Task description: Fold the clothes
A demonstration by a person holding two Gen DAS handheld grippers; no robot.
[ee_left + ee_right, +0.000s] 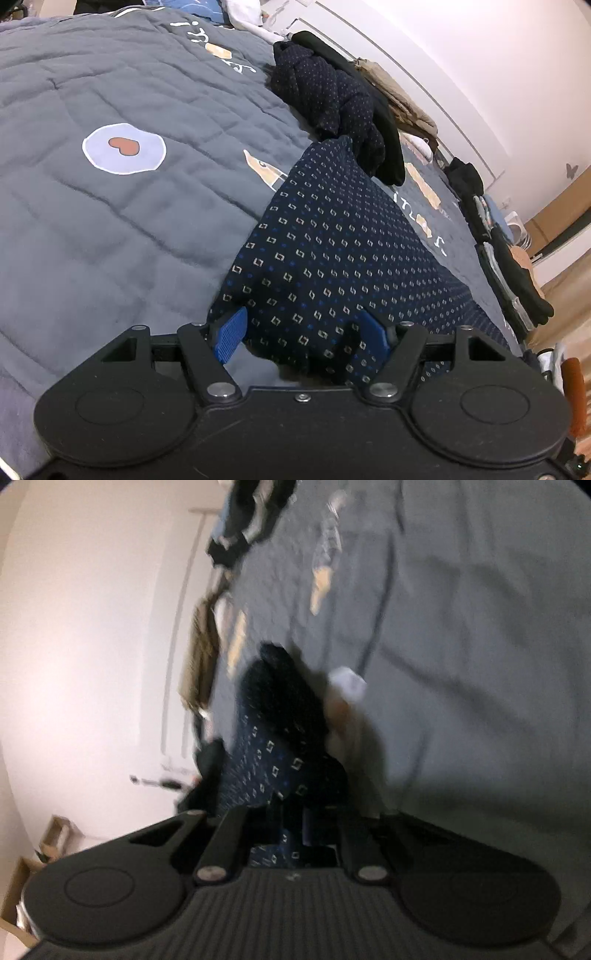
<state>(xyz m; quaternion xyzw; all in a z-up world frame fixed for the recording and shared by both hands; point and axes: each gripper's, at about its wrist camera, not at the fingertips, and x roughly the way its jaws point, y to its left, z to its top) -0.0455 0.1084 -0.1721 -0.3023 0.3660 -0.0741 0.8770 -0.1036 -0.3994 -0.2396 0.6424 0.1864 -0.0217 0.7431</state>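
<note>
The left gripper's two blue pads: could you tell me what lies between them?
In the left wrist view, the patterned navy garment lies between the blue pads of the open left gripper, over the grey quilt.

- One grey quilt (110, 221) covers the bed, with one heart patch (123, 147) showing on it.
- One navy patterned garment (332, 251) lies spread out.
- Two grippers: the left gripper (301, 336) and the right gripper (291, 823).
- One dark bundle of clothes (332, 99) sits crumpled behind the spread garment.
- One beige garment (399, 96) lies by the wall.
- One stack of folded clothes (506, 258) sits at the bed's edge; its layers can't be counted.
</note>
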